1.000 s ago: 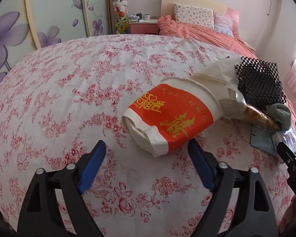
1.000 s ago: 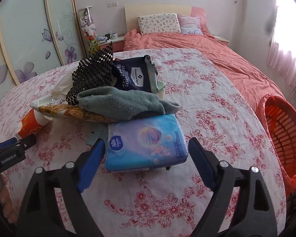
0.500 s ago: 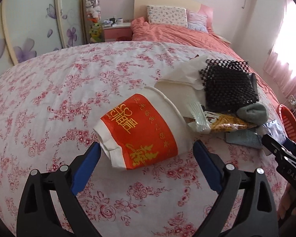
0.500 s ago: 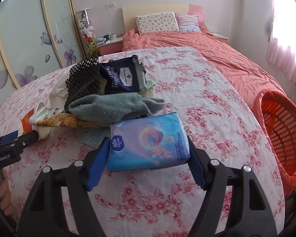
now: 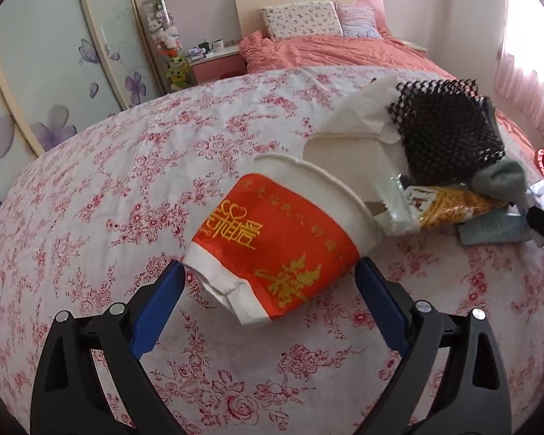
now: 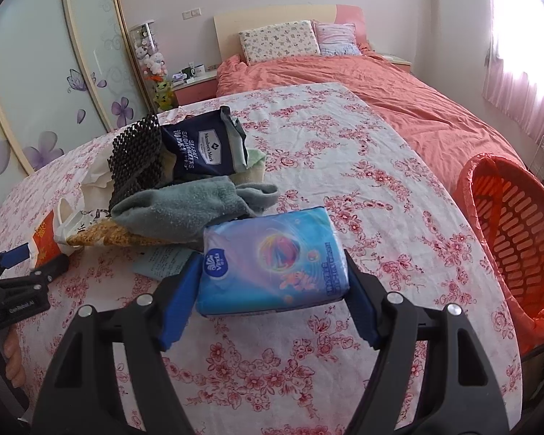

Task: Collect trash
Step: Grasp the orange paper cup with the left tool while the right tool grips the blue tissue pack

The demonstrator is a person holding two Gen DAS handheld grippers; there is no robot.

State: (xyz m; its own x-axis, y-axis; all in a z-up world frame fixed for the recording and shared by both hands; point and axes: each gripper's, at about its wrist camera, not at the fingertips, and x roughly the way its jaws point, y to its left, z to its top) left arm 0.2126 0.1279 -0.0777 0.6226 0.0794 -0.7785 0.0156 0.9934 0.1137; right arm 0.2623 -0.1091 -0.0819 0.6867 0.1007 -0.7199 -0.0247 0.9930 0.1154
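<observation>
Spread over the floral tablecloth (image 6: 344, 137), the soft tissue pack (image 6: 272, 257) is clamped at its 2 short ends by the right gripper (image 6: 268, 301), while the light, crushable paper cup (image 5: 275, 246) is straddled, ungripped, by the wide-open left gripper (image 5: 272, 308).

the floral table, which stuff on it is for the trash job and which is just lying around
For the job:
- crushed red paper cup
- blue tissue pack
- snack wrapper
- black mesh
- navy bag
- orange basket

Just there:
- pillows
- plush toys
- mugs
</observation>
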